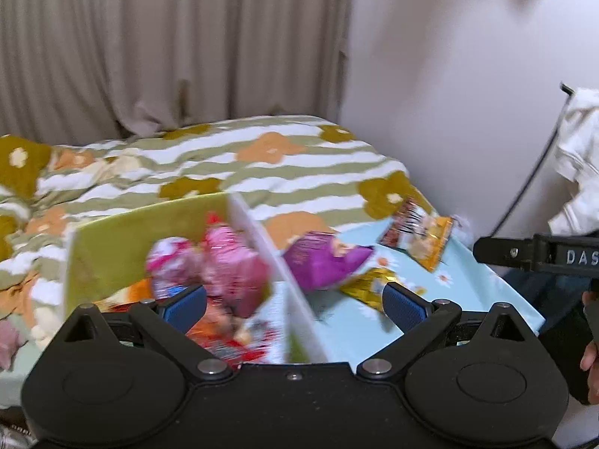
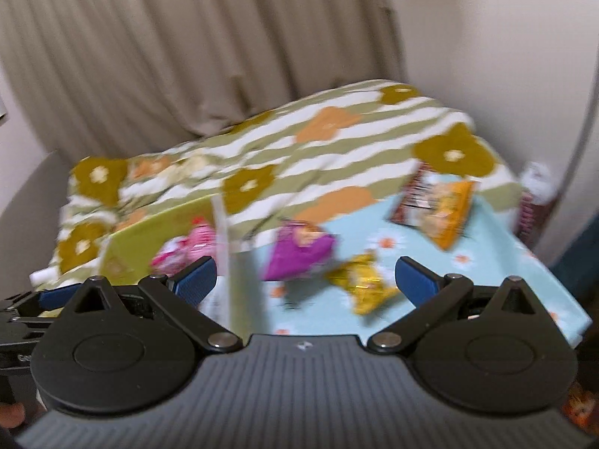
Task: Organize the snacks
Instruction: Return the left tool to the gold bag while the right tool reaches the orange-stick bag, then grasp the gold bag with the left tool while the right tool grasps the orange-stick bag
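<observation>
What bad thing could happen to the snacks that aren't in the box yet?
The orange packet lies close to the table edge, so a nudge might knock it off. The gold packet looks crinkly and might slip from the open right gripper. The green box already looks crowded with pink packets.

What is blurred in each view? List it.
Left wrist view: the green box and its pink packets smear with motion blur; the curtain stays fairly crisp. Right wrist view: everything is softer, the purple packet and gold packet streaked; fisheye bends the edges.
</observation>
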`<state>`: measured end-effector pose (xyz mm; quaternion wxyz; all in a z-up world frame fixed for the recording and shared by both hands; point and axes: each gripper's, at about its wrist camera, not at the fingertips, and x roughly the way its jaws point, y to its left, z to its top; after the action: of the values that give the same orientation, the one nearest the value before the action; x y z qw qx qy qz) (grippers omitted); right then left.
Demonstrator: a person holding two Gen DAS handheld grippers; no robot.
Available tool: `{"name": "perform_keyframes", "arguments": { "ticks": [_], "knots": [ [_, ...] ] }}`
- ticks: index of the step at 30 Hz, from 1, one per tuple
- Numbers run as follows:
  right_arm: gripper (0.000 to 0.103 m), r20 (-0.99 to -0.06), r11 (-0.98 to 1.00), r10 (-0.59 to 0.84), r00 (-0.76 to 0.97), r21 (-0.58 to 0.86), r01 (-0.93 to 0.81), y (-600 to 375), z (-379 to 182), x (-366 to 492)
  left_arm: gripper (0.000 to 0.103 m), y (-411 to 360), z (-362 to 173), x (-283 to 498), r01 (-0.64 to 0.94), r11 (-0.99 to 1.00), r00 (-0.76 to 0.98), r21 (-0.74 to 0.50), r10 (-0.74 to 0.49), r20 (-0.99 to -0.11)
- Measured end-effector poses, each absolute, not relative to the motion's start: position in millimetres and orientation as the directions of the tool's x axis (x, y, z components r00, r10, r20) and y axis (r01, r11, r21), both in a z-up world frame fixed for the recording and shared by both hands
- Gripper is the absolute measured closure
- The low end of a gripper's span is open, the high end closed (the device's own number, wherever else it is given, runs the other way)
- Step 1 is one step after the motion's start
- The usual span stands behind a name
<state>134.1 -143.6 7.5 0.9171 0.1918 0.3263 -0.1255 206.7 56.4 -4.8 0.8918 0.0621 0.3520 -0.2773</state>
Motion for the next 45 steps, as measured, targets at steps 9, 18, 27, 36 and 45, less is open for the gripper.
{"name": "perform_keyframes", "arguments": {
  "ticks": [9, 18, 27, 36, 45],
  "knots": [
    [0.000, -0.745, 0.830, -0.208, 0.634, 0.208, 0.517, -211, -44, 112, 0.001, -33, -37, 227, 0.599, 0.790, 0.486, -0.132, -0.489, -0.725],
    [0.000, -0.824, 0.761, -0.212, 0.525, 0.198, 0.618, -248, -104, 107, 0.002, -113, -95, 252, 0.566, 0.816, 0.432, -0.116, -0.413, -0.802],
    [0.000, -0.883, 0.751, -0.140, 0.448, 0.200, 0.629, -257, -147, 115, 0.002, -154, -150, 282, 0.524, 0.849, 0.399, -0.072, -0.319, -0.860],
    [0.000, -0.905, 0.812, -0.094, 0.416, 0.172, 0.557, -258, -165, 134, 0.005, -166, -169, 303, 0.455, 0.886, 0.387, -0.085, -0.283, -0.877],
    [0.000, -0.912, 0.871, -0.095, 0.399, 0.118, 0.477, -256, -171, 147, 0.041, -164, -190, 310, 0.427, 0.900, 0.322, -0.086, -0.241, -0.916]
  ]
}}
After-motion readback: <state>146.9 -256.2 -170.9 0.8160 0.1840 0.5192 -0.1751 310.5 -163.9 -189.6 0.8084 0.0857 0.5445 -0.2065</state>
